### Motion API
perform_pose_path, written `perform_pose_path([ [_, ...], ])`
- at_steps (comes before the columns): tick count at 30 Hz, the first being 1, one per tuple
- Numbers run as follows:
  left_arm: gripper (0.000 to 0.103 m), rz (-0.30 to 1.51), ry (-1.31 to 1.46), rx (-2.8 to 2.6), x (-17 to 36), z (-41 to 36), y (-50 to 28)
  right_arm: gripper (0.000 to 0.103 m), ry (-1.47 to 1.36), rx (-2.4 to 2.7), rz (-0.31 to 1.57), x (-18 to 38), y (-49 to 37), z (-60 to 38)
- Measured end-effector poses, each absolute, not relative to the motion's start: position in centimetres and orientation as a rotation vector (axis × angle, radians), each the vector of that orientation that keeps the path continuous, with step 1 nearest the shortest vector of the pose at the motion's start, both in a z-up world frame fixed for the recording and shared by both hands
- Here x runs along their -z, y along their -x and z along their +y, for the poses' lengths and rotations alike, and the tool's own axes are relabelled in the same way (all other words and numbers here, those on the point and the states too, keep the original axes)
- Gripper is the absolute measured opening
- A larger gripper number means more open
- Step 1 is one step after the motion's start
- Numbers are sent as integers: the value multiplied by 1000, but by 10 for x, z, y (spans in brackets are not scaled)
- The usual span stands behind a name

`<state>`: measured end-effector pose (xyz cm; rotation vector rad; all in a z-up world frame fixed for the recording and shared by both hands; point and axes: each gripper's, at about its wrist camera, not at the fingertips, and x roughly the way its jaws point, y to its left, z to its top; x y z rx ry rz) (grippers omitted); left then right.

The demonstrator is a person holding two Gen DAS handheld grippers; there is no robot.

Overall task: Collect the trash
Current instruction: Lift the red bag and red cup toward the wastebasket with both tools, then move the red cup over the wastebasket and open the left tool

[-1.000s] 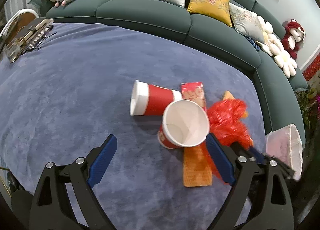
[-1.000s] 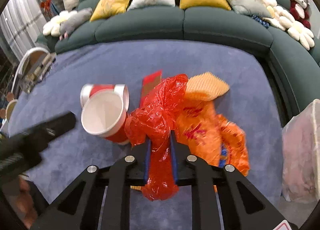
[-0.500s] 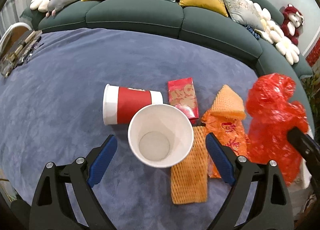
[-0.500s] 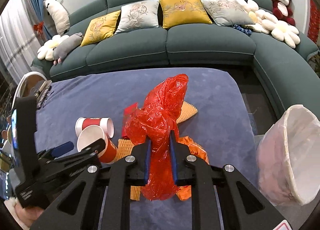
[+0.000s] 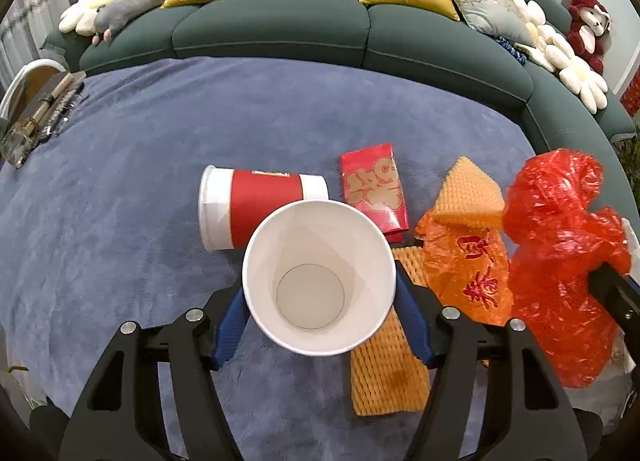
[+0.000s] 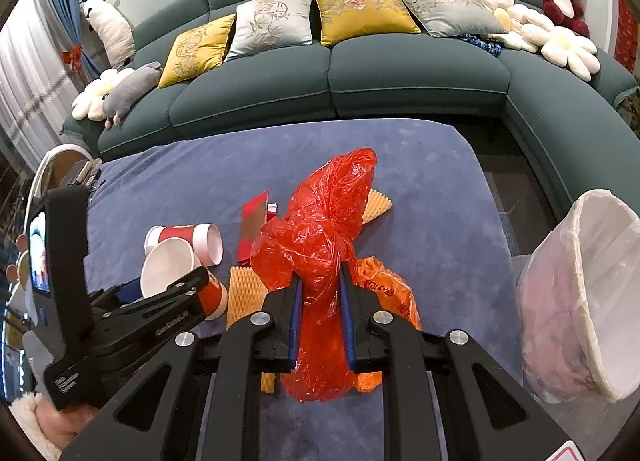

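My left gripper (image 5: 318,315) is shut on an upright red paper cup (image 5: 318,277), its white mouth facing the camera; the cup shows in the right wrist view too (image 6: 172,273). A second red cup (image 5: 256,207) lies on its side behind it. My right gripper (image 6: 320,317) is shut on a crumpled red plastic bag (image 6: 324,237) and holds it above the table; the bag also shows at the right of the left wrist view (image 5: 560,261). A red envelope (image 5: 376,189), an orange plastic bag (image 5: 468,265) and orange foam nets (image 5: 384,373) lie on the blue table cover (image 5: 160,141).
A bin lined with a white bag (image 6: 588,293) stands on the floor to the right of the table. A dark green sofa (image 6: 360,73) with cushions curves behind and to the right. Items lie at the table's far left edge (image 5: 36,121).
My left gripper has closed on the upright cup, which was between open fingers before. My right gripper has lifted the red bag higher and held it.
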<state>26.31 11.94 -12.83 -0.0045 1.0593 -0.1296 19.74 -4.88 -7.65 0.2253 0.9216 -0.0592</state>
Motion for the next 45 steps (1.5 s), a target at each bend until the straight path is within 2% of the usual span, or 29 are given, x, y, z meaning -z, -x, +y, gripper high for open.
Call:
perform_pose_path([
  [8, 63, 1021, 34, 178, 94, 107, -239, 16, -236, 53, 875, 59, -183, -55],
  [21, 63, 944, -18, 316, 47, 24, -198, 16, -273, 165, 770, 23, -127, -115],
  [45, 63, 888, -175, 566, 23, -146, -122, 16, -408, 437, 684, 18, -16, -272],
])
